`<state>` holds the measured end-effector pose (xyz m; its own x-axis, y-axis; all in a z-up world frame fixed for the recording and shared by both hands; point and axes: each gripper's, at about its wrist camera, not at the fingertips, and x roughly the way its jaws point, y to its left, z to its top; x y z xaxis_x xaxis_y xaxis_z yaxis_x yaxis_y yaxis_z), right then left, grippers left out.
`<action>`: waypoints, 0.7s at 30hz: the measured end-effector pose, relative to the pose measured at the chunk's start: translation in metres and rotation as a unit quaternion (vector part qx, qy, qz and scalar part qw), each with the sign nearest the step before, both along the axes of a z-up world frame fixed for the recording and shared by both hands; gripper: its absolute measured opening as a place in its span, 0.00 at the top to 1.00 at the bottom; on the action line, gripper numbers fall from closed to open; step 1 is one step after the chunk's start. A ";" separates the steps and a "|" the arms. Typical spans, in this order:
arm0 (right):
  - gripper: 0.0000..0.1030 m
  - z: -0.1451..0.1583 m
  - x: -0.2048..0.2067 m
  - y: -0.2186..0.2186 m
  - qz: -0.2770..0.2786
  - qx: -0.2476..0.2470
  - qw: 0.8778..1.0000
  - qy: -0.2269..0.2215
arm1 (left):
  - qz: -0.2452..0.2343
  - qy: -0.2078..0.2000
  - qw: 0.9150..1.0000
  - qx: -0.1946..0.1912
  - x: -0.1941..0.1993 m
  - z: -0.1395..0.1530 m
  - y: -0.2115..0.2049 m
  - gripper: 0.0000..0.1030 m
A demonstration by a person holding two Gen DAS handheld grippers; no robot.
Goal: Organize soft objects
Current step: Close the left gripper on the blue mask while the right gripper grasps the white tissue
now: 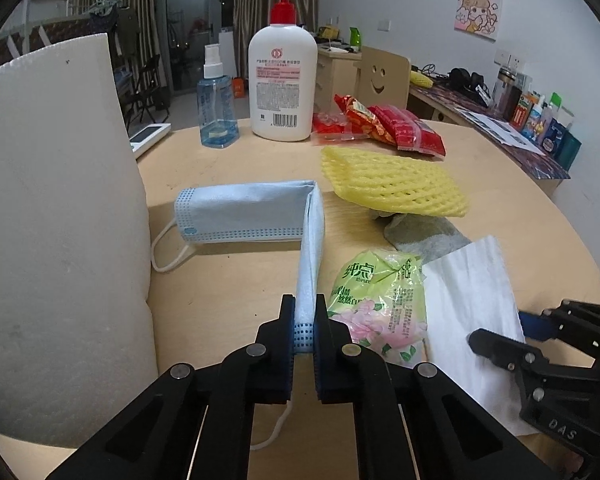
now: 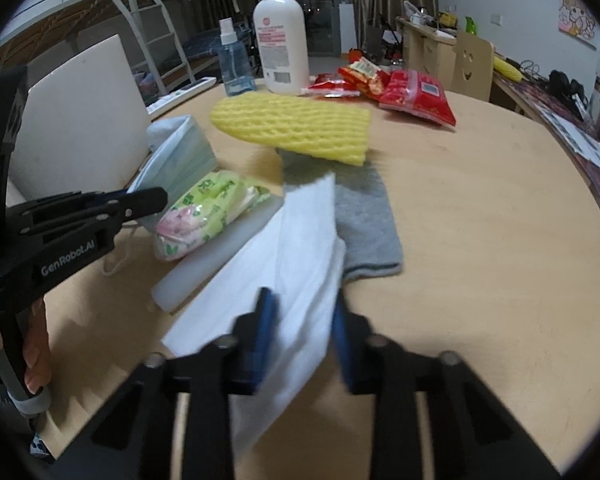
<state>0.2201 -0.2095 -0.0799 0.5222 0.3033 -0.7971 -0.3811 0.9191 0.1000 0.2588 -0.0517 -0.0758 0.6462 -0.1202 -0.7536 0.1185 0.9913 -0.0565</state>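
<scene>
My left gripper (image 1: 304, 320) is clamped on one end of the blue mask (image 1: 244, 210), at the lower centre of the left wrist view. The mask bends at a corner: the pinched part runs up the frame from my jaws, and the rest lies flat on the table (image 1: 228, 280) toward the left, its ear loop trailing beside the big white roll (image 1: 56, 220) that fills the left side.

My right gripper (image 2: 302, 328) sits at the lower centre of its own view with the white tissue (image 2: 292, 264) between its pads; the picture is blurred there, so I cannot tell whether they press on it.

Just right of the mask lies the green tissue pack (image 1: 380, 300), touching the tissue. Above them, the yellow foam net (image 1: 392, 180) rests on the grey sock (image 1: 424, 236). At the top of the frame stand the lotion bottle (image 1: 282, 76) and the spray bottle (image 1: 217, 108), with red snack bags (image 1: 384, 124) to their right.
</scene>
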 end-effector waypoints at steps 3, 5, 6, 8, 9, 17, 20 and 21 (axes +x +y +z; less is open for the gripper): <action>0.87 0.001 -0.003 -0.003 -0.003 0.007 1.000 0.003 | 0.000 -0.002 1.000 -0.005 0.000 0.002 0.002 0.92; 0.91 0.002 -0.007 -0.006 -0.005 0.017 1.000 0.006 | 0.000 -0.007 1.000 -0.008 -0.001 0.003 0.003 0.92; 0.91 0.004 -0.009 -0.008 -0.006 0.023 1.000 0.005 | 0.000 -0.009 1.000 -0.009 -0.002 0.005 0.003 0.92; 0.93 0.009 -0.015 -0.010 -0.007 0.027 1.000 -0.002 | -0.003 -0.014 1.000 -0.010 -0.004 0.007 0.002 0.92; 0.94 0.012 -0.019 -0.012 -0.006 0.030 0.999 -0.009 | -0.005 -0.016 1.000 -0.010 -0.005 0.007 0.001 0.92; 0.96 0.012 -0.044 -0.012 0.007 0.016 1.000 -0.025 | -0.011 -0.037 0.999 -0.016 -0.014 0.016 0.000 0.92; 0.96 0.017 -0.050 -0.014 0.008 0.026 0.999 -0.037 | -0.016 -0.041 0.999 -0.020 -0.017 0.019 0.000 0.92; 0.96 0.019 -0.051 -0.016 0.001 0.025 0.999 -0.042 | -0.018 -0.041 0.999 -0.022 -0.019 0.020 -0.001 0.92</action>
